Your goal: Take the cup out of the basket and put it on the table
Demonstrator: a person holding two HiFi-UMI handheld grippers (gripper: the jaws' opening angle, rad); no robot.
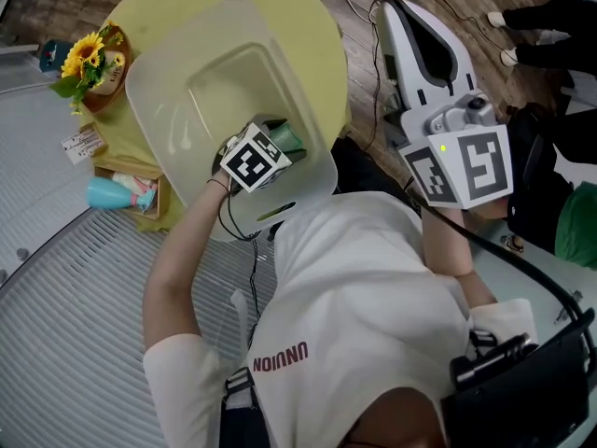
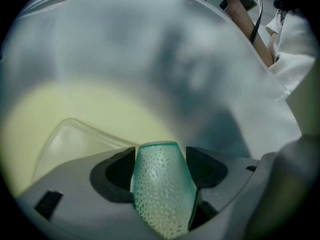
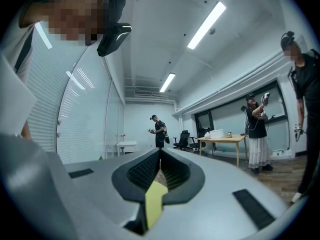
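Note:
A translucent white basket (image 1: 159,129) stands on the round yellow table (image 1: 317,26). My left gripper (image 1: 275,146) reaches down into it and is shut on a green dimpled cup (image 1: 285,138). In the left gripper view the cup (image 2: 162,189) fills the gap between the jaws of the left gripper (image 2: 162,159), with the basket wall (image 2: 150,49) all around. My right gripper (image 1: 403,21) is held up off to the right of the basket, away from it. In its own view the right gripper (image 3: 159,171) is shut on nothing and points into the room.
A sunflower (image 1: 86,56) in a holder stands at the table's left edge. A light blue cup (image 1: 112,192) lies on a wooden tray beside the basket. Cables run over the wood floor. People and a desk (image 3: 222,140) stand far off in the room.

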